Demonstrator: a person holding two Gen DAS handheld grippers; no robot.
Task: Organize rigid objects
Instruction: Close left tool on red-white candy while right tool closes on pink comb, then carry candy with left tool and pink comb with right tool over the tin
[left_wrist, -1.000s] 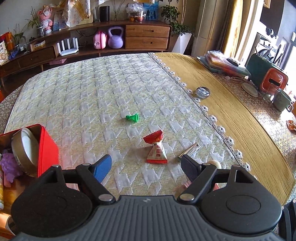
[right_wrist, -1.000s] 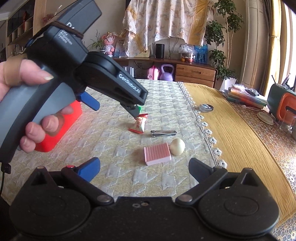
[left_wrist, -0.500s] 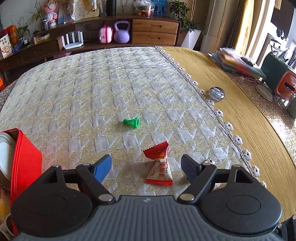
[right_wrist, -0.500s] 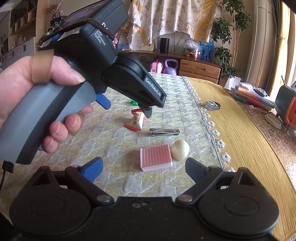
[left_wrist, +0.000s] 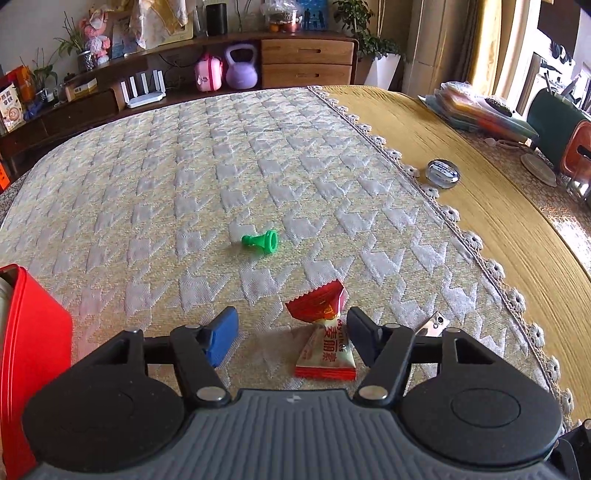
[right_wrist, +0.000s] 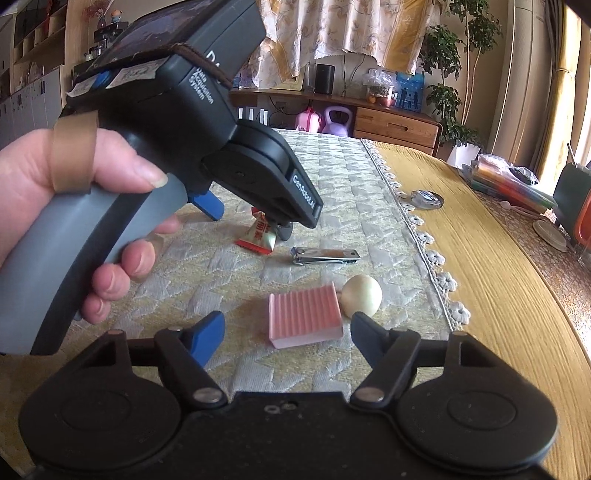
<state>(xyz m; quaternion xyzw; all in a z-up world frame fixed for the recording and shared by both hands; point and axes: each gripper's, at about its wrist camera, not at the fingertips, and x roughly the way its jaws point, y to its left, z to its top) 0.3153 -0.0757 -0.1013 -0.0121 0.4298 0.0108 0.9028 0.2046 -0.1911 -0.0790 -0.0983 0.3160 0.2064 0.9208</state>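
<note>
On the quilted cloth: left gripper (left_wrist: 291, 334) spread wide around the wrapped candy (left_wrist: 324, 338).
Right gripper (right_wrist: 288, 338): wide open, empty, before the pink ridged block (right_wrist: 304, 315).
Nearby: nail clipper (right_wrist: 325, 255), green pawn (left_wrist: 260, 242).

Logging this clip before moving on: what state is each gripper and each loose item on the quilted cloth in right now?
Left gripper: open, fingers either side of the candy.
Right gripper: open, holding nothing.
Candy: lying on the cloth, wrapper sealed, not gripped.
Green pawn: tipped on its side.
Nail clipper: lying flat, closed.
Pink block: lying flat, ridged face up.
Cream ball: resting beside the pink block.
Red box: open at top.
</note>
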